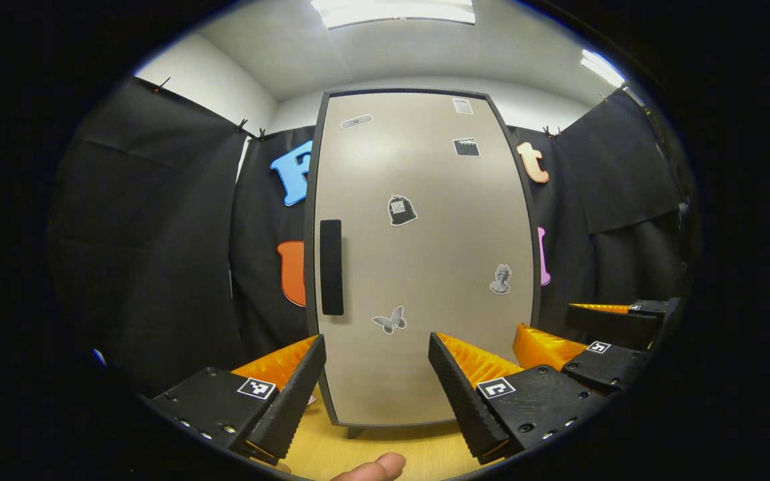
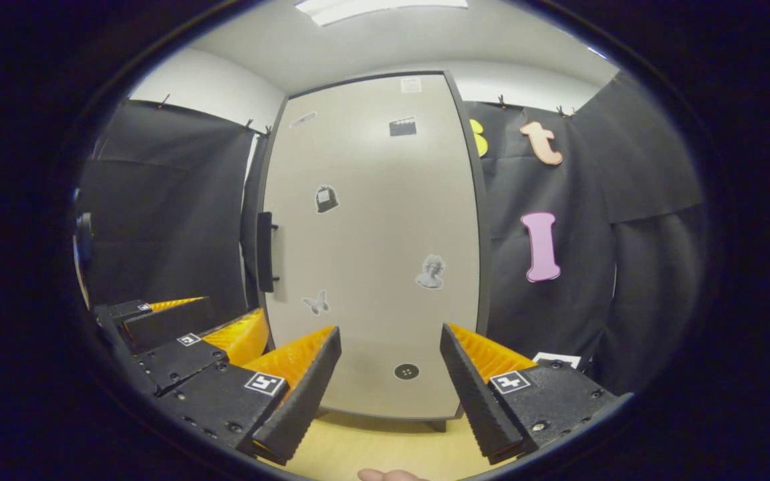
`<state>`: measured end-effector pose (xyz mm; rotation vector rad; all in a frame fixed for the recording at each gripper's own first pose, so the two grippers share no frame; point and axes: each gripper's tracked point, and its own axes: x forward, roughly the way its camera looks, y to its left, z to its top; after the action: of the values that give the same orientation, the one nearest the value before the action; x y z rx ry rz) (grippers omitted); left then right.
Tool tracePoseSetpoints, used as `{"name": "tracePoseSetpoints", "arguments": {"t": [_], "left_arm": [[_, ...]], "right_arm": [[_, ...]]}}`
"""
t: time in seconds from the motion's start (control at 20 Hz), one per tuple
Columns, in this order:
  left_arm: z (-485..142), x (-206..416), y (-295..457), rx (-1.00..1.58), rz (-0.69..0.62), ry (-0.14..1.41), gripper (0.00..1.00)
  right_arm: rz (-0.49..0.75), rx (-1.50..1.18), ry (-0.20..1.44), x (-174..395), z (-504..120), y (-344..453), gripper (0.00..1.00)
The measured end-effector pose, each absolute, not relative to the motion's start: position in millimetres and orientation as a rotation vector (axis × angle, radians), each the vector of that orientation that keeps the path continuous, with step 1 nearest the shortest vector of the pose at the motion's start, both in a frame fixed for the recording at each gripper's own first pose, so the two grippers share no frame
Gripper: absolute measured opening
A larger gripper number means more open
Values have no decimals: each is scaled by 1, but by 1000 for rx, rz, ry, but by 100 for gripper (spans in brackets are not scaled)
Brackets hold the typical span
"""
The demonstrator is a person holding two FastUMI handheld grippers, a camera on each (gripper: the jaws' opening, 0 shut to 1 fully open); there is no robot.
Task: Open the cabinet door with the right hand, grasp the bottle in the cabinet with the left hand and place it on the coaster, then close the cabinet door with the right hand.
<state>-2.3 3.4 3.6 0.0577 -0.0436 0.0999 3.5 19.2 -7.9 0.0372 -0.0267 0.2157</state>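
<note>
Fingers (image 1: 291, 394) spread above wooden table (image 1: 385, 444), facing shut cabinet door (image 1: 418, 267).

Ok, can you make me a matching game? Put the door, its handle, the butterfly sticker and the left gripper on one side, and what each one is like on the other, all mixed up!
Things:
1. door
2. handle
3. butterfly sticker
4. left gripper

What they are like:
A. grey, stuck low on the door by the handle's bottom end
B. shut
C. jaws open, holding nothing
D. black upright bar at the door's left edge

Right pairs: 1-B, 2-D, 3-A, 4-C.
</note>
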Motion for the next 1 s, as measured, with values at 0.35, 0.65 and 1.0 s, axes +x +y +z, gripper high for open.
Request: {"name": "tracePoseSetpoints", "arguments": {"t": [0.35,0.65,1.0], "left_arm": [[-6,-13,31,34,87,3,94],[-16,-55,75,56,132,29,94],[-43,-107,112,-6,160,92,94]], "right_arm": [[267,-6,-92,22,28,58,97],[325,-64,-140,59,51,121,97],[397,-122,-170,95,68,216,99]]}}
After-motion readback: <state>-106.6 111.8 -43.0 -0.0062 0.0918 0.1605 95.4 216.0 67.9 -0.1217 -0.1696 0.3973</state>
